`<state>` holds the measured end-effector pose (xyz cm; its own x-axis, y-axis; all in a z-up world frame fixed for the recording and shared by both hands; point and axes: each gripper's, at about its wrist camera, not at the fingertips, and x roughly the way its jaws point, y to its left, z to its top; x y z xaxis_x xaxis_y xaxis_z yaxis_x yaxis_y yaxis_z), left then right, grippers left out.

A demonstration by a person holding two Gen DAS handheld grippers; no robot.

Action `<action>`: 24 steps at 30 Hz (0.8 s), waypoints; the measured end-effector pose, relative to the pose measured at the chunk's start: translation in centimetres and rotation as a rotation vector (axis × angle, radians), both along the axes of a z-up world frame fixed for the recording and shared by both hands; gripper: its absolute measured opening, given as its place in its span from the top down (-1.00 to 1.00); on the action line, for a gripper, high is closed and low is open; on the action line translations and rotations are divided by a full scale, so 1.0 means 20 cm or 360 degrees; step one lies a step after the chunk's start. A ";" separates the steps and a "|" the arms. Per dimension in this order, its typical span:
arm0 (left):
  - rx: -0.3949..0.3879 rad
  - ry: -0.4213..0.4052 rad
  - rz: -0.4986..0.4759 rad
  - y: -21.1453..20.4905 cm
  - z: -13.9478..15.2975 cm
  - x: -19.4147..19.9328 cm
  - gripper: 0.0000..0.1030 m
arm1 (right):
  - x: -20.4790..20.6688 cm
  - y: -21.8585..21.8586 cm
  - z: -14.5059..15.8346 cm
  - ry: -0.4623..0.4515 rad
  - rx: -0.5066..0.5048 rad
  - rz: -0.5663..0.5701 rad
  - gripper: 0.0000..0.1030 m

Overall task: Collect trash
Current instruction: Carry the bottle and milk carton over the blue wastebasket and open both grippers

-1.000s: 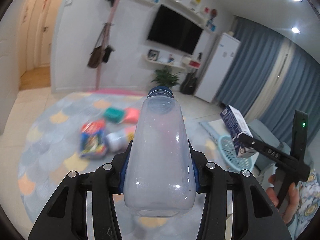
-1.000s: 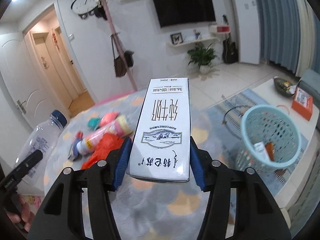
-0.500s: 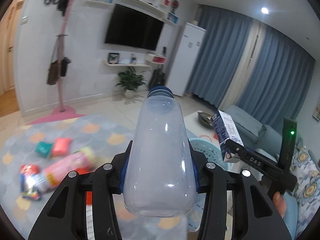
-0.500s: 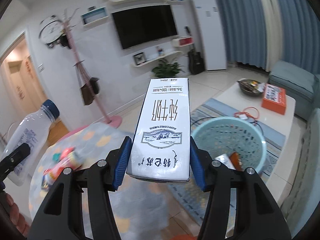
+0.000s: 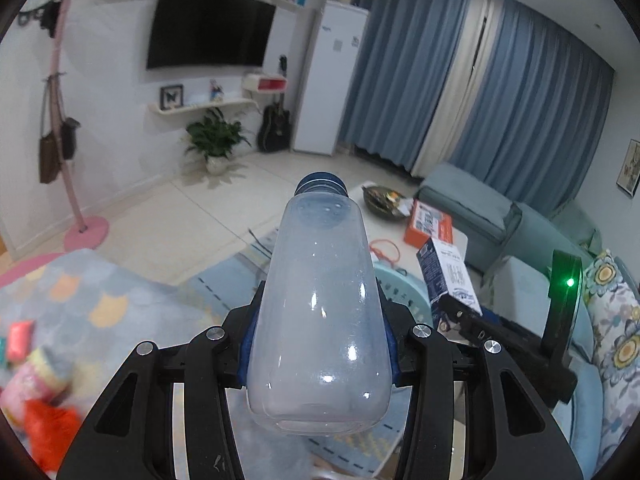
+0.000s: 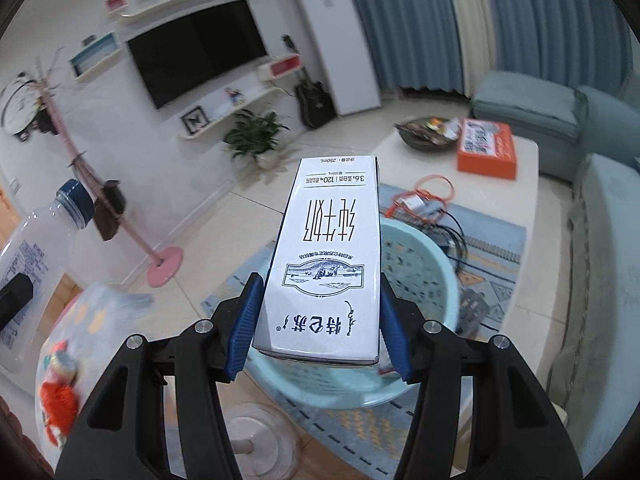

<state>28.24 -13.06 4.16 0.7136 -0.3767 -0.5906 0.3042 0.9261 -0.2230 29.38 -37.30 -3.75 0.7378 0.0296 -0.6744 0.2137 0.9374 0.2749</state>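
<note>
My left gripper (image 5: 318,344) is shut on a clear plastic bottle (image 5: 320,304) with a blue cap, held in the air. My right gripper (image 6: 320,324) is shut on a white milk carton (image 6: 328,264) and holds it above the near rim of a light blue laundry-style basket (image 6: 424,264). In the left wrist view the carton (image 5: 448,276) and the right gripper show at the right, with the basket (image 5: 400,284) mostly hidden behind the bottle. The bottle also shows at the left of the right wrist view (image 6: 36,256).
More trash lies on the round patterned table: a pink bottle (image 5: 36,372) and red wrapper (image 5: 48,432). A low white table (image 6: 460,160) holds an orange box (image 6: 486,148) and a bowl. A sofa (image 6: 600,260) stands at right, and a pink coat stand (image 6: 160,260) at left.
Both grippers have swung right, away from the table of trash. The basket has come close under the carton, and the low table and sofa have come into view.
</note>
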 end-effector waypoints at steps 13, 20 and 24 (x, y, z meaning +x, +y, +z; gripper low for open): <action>0.0090 0.0340 -0.0208 -0.44 -0.46 0.39 0.11 | 0.18 -0.25 -0.39 0.0289 0.0179 -0.0104 -0.03; 0.0063 0.0334 -0.0209 -0.51 -0.49 0.40 -0.13 | 0.13 -0.27 -0.41 0.0294 0.0202 -0.0089 -0.03; 0.0051 0.0270 -0.0213 -0.48 -0.42 0.33 -0.13 | 0.09 -0.21 -0.35 0.0259 0.0200 -0.0045 -0.03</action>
